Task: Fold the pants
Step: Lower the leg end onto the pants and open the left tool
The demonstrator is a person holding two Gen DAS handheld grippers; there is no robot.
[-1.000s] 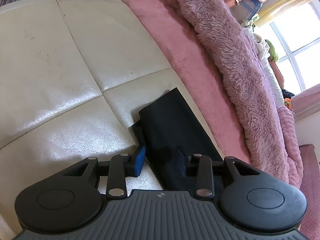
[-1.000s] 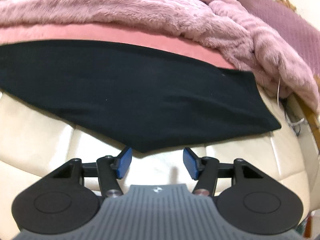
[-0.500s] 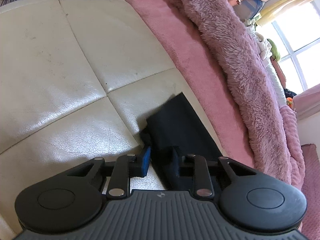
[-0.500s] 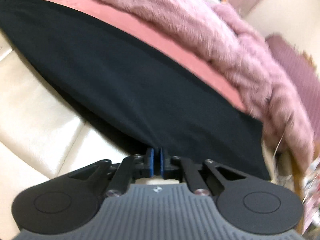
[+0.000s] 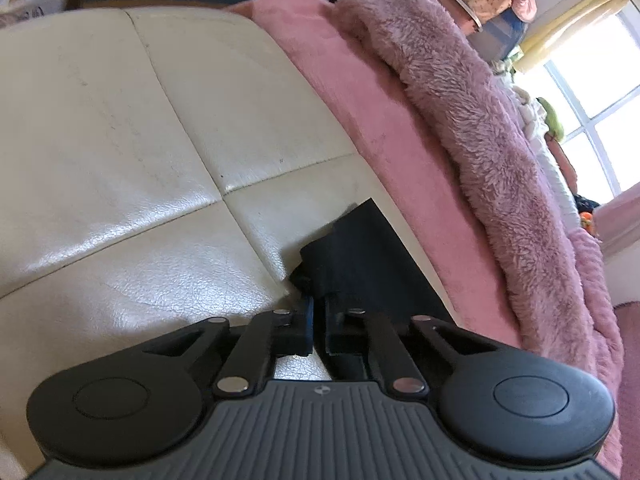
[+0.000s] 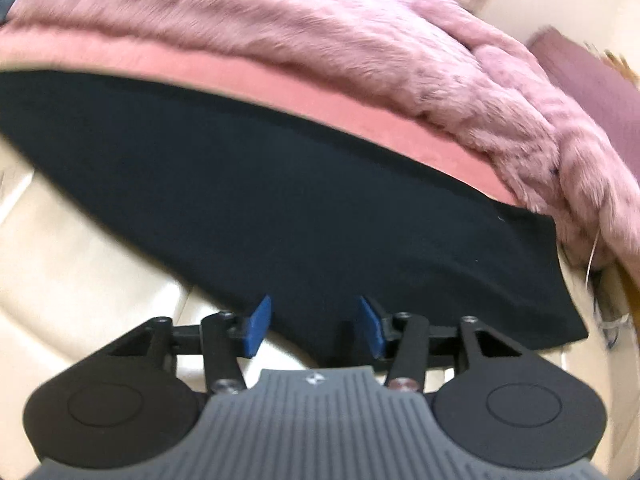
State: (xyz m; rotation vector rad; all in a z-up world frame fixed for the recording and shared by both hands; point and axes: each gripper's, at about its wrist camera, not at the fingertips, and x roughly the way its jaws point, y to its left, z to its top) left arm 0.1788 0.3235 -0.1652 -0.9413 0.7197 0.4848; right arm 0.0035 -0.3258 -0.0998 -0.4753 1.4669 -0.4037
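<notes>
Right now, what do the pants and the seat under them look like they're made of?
Pants: black matte knit, probably cotton jersey, with no sheen and a soft drape. Seat: cream leather or faux leather, glossy, with a fine crackled grain and stitched panel seams; which of the two I cannot tell.

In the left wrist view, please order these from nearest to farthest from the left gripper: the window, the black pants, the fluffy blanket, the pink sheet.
From the left gripper:
1. Black pants: at its fingertips, pinched.
2. Pink sheet: just right of the pants.
3. Fluffy blanket: further right, on the sheet.
4. Window: far right, behind everything.
</notes>
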